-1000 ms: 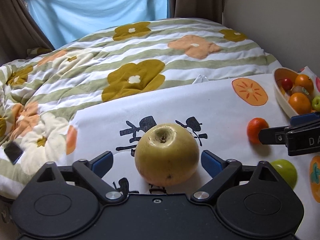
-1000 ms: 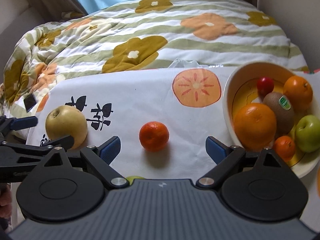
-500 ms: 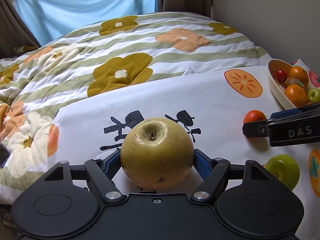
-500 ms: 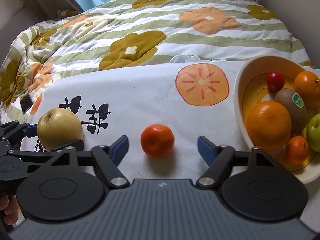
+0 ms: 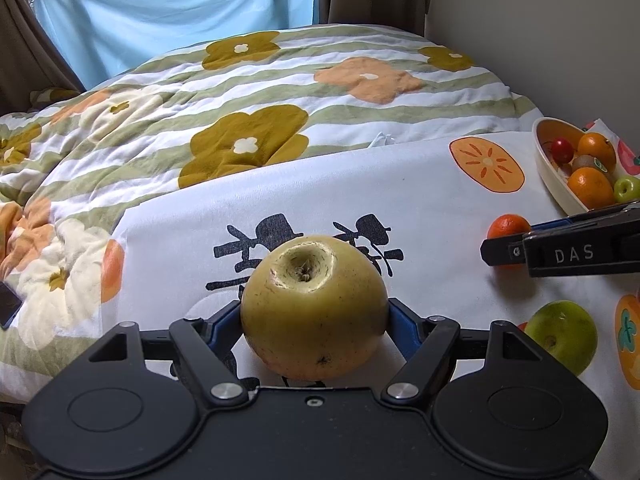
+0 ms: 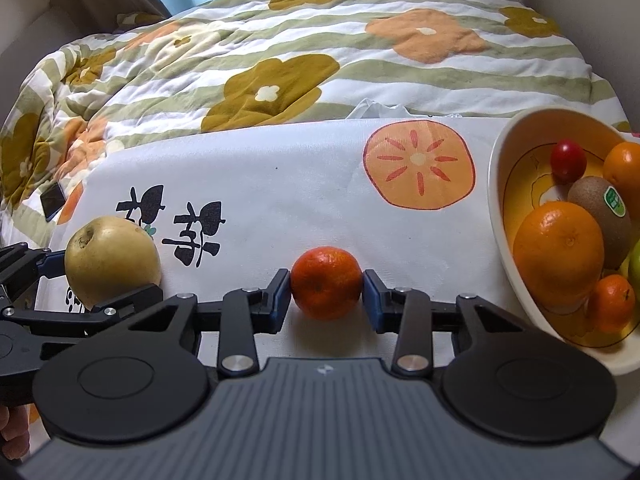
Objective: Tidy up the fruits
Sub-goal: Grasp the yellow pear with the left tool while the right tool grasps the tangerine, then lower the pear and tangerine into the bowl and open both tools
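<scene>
My left gripper (image 5: 314, 316) is shut on a large yellow pear (image 5: 314, 304), stem pit facing up and away; the pear (image 6: 112, 260) and that gripper also show at the left of the right wrist view. My right gripper (image 6: 326, 294) is shut on a small mandarin (image 6: 326, 282) resting on the white printed cloth (image 6: 280, 184); the mandarin (image 5: 508, 226) shows behind its finger in the left wrist view. A cream bowl (image 6: 500, 208) at the right holds oranges, a kiwi, a cherry tomato and a green apple. A green apple (image 5: 564, 334) lies loose on the cloth.
A flowered quilt (image 5: 248, 112) covers the bed beyond the cloth. A dark phone (image 6: 52, 200) lies on the quilt at the left. A wall stands at the right and a blue curtain (image 5: 180, 12) at the back.
Both grippers closed: the left jaws shut on the pear, the right jaws shut on the mandarin. The pear now sits slightly lifted and closer to the left camera.
</scene>
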Tool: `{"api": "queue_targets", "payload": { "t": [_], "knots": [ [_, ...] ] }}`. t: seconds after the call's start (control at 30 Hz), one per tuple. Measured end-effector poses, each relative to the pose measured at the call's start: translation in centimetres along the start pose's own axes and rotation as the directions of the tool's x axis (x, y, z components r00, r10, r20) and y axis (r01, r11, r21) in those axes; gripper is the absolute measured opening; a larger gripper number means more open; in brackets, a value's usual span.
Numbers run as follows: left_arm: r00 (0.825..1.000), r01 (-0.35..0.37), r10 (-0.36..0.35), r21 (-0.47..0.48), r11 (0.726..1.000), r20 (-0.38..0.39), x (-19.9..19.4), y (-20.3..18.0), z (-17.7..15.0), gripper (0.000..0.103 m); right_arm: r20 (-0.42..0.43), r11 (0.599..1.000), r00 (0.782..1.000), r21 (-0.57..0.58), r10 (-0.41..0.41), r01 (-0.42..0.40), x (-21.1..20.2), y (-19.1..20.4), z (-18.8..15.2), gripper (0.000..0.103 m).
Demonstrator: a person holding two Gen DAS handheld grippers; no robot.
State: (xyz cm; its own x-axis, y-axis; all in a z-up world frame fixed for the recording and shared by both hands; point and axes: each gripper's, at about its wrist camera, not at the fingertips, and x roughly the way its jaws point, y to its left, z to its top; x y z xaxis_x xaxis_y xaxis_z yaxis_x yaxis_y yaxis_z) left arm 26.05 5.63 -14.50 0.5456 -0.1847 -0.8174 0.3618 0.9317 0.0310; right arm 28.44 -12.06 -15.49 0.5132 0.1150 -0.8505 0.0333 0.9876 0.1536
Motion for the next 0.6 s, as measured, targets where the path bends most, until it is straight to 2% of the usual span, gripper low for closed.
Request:
{"api": "queue_targets", "payload": {
  "t": [0.37, 0.6],
  "knots": [
    [0.997, -0.042, 0.042, -0.005, 0.999, 0.071, -4.0, -1.9, 0.4, 0.079, 0.067, 0.999, 0.997, -0.004, 0.049, -0.048, -4.0, -1.1, -0.5, 0.053],
    [0.990, -0.080, 0.086, -0.057, 0.995, 0.115, -7.5, -4.6, 0.8, 0.079, 0.092, 0.996, 0.993, -0.053, 0.080, -0.075, -7.2, -2.9, -1.1, 0.053]
  ]
}}
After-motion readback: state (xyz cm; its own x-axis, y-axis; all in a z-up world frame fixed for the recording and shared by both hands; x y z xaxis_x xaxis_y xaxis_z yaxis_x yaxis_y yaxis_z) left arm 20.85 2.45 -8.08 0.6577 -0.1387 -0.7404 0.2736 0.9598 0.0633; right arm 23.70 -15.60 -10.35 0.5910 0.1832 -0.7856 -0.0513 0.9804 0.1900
